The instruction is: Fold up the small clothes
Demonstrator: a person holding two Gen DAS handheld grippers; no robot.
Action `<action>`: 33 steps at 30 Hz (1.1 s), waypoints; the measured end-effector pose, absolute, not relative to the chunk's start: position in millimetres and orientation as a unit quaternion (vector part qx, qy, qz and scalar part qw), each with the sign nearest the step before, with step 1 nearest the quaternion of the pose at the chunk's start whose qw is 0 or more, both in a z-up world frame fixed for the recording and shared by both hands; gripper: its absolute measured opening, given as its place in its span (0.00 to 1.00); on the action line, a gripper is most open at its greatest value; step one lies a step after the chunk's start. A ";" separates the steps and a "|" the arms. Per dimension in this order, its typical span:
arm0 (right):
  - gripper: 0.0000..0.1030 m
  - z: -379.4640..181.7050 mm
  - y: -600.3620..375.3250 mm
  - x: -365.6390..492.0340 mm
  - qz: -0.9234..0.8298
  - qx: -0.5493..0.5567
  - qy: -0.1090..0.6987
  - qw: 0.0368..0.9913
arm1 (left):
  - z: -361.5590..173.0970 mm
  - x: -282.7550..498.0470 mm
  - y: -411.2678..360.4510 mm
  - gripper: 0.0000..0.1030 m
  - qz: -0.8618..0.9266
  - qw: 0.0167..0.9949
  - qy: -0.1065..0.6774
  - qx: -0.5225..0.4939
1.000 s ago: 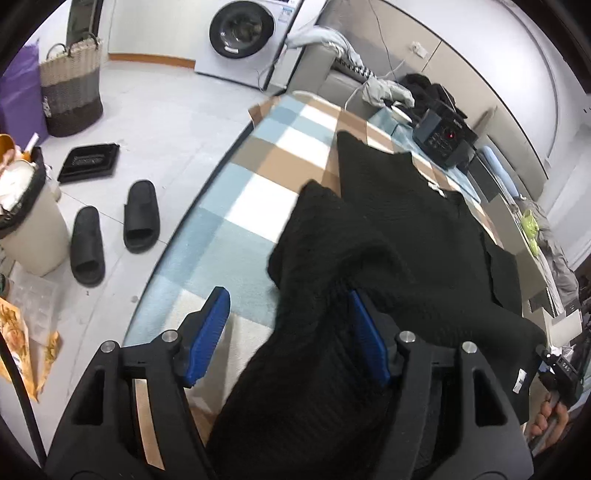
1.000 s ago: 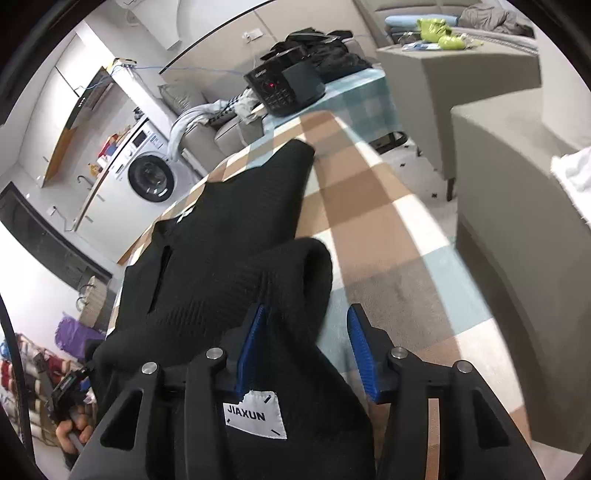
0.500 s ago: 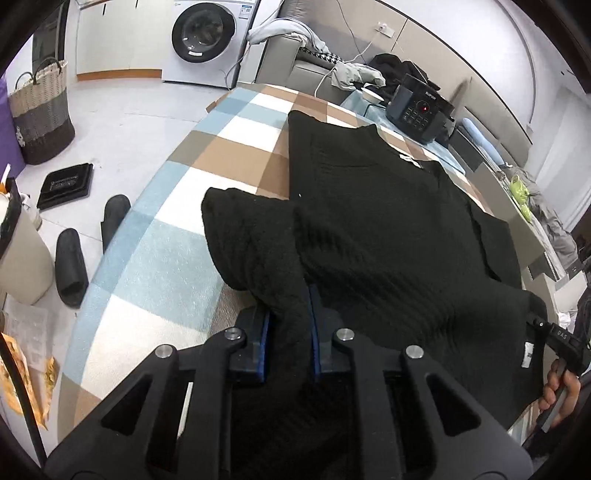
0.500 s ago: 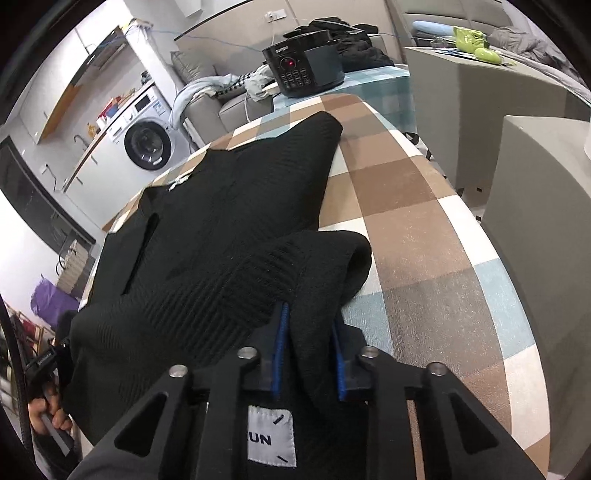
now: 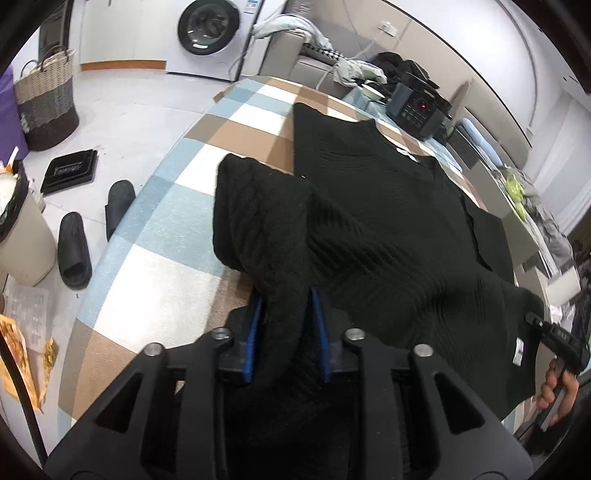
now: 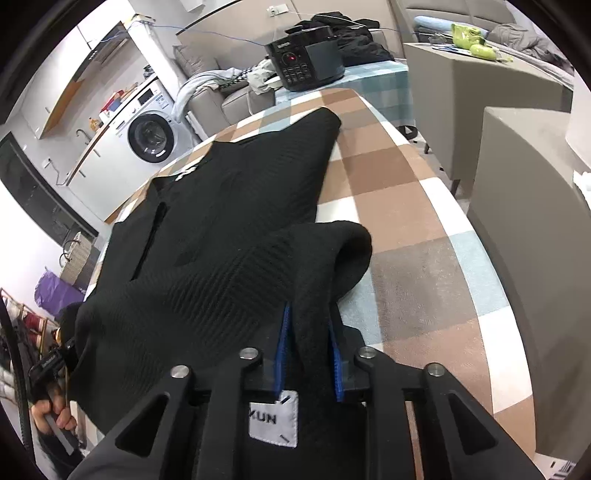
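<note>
A black knit sweater [image 5: 369, 206] lies spread on a table with a checked cloth [image 5: 155, 236]; it also shows in the right wrist view [image 6: 229, 206]. My left gripper [image 5: 286, 306] is shut on the sweater's near hem by its left side, and the fabric bunches up between the blue pads. My right gripper [image 6: 308, 328] is shut on the hem at the other corner, near a white label [image 6: 274, 419]. The near edge is lifted off the cloth [image 6: 413, 221]. The right gripper also shows at the far right in the left wrist view [image 5: 554, 339].
A black appliance [image 5: 417, 109] stands at the table's far end. On the floor to the left are slippers [image 5: 74, 251], a bin [image 5: 18, 229] and a woven basket [image 5: 46, 99]. A washing machine [image 5: 210, 33] is behind. Grey furniture [image 6: 532, 229] stands to the right.
A second ago both grippers were open around the sweater's hem. They closed on the fabric and have since lifted and drawn it slightly.
</note>
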State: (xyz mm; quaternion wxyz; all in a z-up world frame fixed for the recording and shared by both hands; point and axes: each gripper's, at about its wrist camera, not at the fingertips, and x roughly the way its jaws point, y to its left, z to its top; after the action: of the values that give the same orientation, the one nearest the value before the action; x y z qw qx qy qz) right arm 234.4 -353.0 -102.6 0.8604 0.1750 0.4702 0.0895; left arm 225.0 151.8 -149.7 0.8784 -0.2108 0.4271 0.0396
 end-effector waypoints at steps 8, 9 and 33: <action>0.37 -107.6 -344.6 245.8 0.077 0.169 0.467 0.865 | -155.4 252.8 157.4 0.46 0.054 0.874 0.428 -0.226; 0.37 -108.7 -343.9 248.7 0.075 0.167 0.468 0.864 | -155.8 255.8 158.4 0.46 0.052 0.874 0.424 -0.233; 0.16 -107.5 -354.9 231.5 0.075 0.186 0.470 0.859 | -142.7 215.9 142.4 0.13 0.037 0.886 0.409 -0.215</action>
State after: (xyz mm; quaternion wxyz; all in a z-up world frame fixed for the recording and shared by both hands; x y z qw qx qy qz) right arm 231.5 -354.9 -107.5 0.8593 0.1862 0.4704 0.0750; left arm 215.9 142.4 -142.7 0.8859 -0.2154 0.4092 0.0368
